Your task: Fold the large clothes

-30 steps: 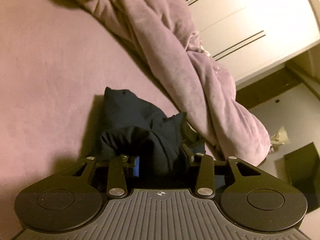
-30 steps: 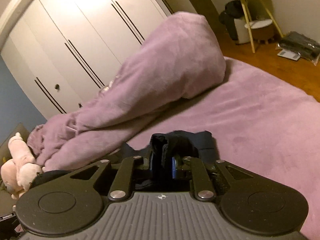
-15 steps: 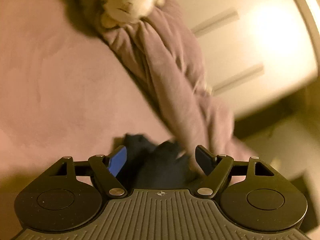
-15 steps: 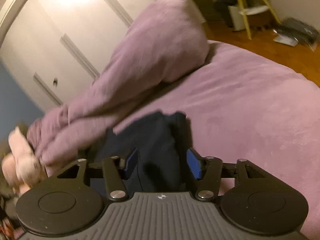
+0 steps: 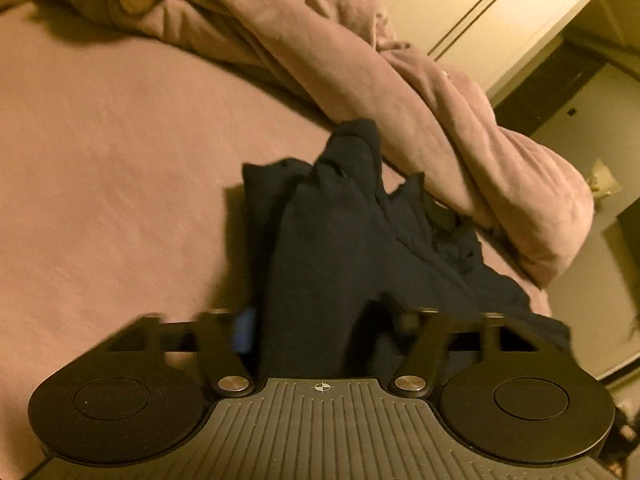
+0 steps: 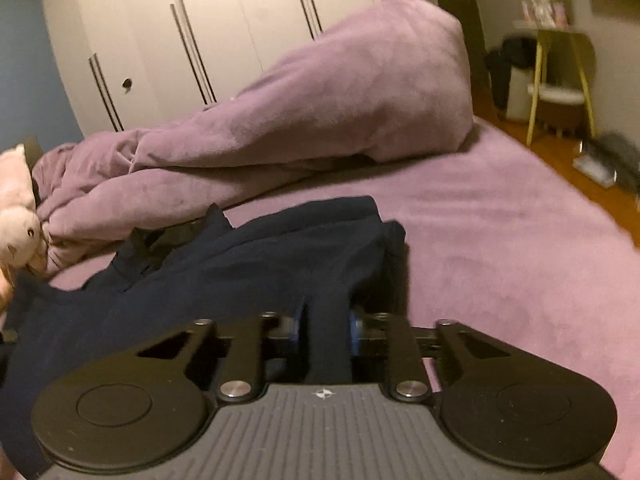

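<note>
A dark navy garment (image 5: 328, 240) lies bunched on the purple bed sheet (image 5: 120, 160). In the left wrist view my left gripper (image 5: 324, 328) is closed around a thick fold of it, with the blue pad of one finger showing at the left. In the right wrist view the same garment (image 6: 240, 272) spreads to the left, and my right gripper (image 6: 324, 328) is shut on a narrow fold of it between its blue pads.
A rumpled purple duvet (image 6: 320, 112) lies along the far side of the bed, also in the left wrist view (image 5: 400, 80). A plush toy (image 6: 16, 220) sits at its end. White wardrobe doors (image 6: 200, 28) stand behind. A yellow side table (image 6: 560, 80) stands on the wooden floor.
Half a second ago both grippers were open over the garment. Now both have closed on folds of it, and the garment lies more spread out.
</note>
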A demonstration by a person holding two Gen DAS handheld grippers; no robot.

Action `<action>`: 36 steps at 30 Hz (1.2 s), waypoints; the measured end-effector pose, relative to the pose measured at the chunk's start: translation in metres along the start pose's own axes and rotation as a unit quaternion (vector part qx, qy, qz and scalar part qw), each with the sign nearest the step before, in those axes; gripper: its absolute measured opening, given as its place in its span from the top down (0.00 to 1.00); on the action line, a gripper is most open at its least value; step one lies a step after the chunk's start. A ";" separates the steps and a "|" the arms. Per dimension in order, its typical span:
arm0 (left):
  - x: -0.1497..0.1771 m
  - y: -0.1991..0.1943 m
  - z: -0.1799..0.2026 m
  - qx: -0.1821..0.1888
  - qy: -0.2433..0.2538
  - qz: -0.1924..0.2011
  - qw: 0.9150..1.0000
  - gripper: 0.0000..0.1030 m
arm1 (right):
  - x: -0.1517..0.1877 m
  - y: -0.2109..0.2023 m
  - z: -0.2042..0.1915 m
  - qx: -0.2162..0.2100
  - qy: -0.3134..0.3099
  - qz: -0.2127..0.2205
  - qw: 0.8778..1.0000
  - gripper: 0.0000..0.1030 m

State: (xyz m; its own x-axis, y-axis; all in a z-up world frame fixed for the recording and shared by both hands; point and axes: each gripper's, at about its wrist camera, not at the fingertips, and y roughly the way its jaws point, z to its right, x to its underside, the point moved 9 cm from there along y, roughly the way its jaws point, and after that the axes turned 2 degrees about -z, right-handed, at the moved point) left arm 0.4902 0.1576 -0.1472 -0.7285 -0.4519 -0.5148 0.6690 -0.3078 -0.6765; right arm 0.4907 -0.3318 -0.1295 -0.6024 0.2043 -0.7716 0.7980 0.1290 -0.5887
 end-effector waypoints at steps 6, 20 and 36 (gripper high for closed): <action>-0.011 -0.025 0.021 0.013 0.041 0.032 0.999 0.84 | -0.020 -0.033 -0.029 0.003 -0.045 0.054 0.998 0.90; -0.091 0.012 0.084 -0.135 0.066 0.168 0.974 0.50 | -0.117 0.026 -0.045 0.088 -0.063 0.112 0.988 0.86; -0.025 0.099 0.109 -0.166 0.135 0.156 0.964 0.27 | 0.004 0.124 -0.181 -0.142 0.031 -0.047 0.988 0.72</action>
State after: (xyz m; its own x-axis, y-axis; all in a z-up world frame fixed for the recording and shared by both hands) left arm 0.5909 0.0474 -0.1440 -0.5413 -0.2309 -0.8085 0.8105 0.1127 -0.5748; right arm 0.5911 -0.1393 -0.1622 -0.6781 0.2370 -0.6957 0.7180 0.4159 -0.5582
